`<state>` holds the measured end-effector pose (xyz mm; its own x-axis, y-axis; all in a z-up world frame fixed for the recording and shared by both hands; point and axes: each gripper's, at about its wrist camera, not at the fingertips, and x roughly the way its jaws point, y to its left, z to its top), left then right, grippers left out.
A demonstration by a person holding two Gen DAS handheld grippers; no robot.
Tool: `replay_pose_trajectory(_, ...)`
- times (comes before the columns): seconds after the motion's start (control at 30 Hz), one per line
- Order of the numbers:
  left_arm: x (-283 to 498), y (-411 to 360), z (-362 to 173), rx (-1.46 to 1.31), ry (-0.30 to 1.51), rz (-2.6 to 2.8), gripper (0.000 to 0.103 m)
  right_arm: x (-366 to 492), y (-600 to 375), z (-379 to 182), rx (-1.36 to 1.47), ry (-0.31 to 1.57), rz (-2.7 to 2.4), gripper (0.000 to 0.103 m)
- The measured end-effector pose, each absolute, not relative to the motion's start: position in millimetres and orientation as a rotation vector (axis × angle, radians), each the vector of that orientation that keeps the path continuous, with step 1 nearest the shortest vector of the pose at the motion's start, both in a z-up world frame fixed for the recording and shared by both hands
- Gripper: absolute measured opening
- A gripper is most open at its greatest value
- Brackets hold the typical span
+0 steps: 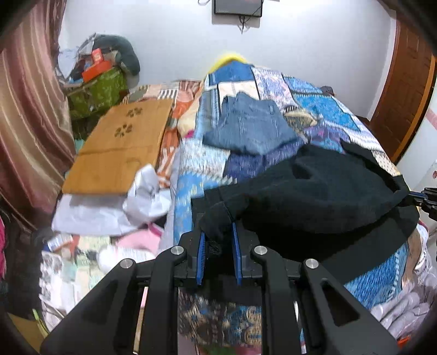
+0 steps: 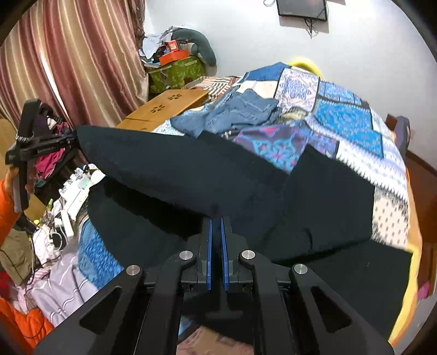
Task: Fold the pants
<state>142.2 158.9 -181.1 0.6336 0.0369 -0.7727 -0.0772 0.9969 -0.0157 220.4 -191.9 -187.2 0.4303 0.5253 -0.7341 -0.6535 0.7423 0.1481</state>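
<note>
Two grippers clamp black pants (image 2: 196,174) | bed (image 2: 352,123) beneath

patchwork quilt (image 1: 322,109), wooden lap desk (image 1: 123,147), striped curtain (image 2: 82,54)

The black pants (image 2: 191,174) hid much of the patterned quilt (image 2: 349,123) and the tips of the right tool (image 2: 216,221). In the left wrist view, motion blurred the far jeans (image 1: 245,125), and the right edge cut off the right tool (image 1: 426,196). The top edge cropped the wall screen (image 1: 237,6).
</note>
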Motion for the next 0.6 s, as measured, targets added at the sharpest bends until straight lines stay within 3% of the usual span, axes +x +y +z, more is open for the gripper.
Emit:
replay_pose_trajectory(0.43,116.9,159.7,-265.9,-0.092,1.04,0.125,0.014,192.4,-194.9,-224.3,-0.113,0.899,0.692,0.005)
replay_pose_trajectory(0.6,108.2,173.0,-272.0,-0.157,1.029,0.136,0.013,189.6,-193.2,-225.4,-0.108,0.901,0.683,0.006)
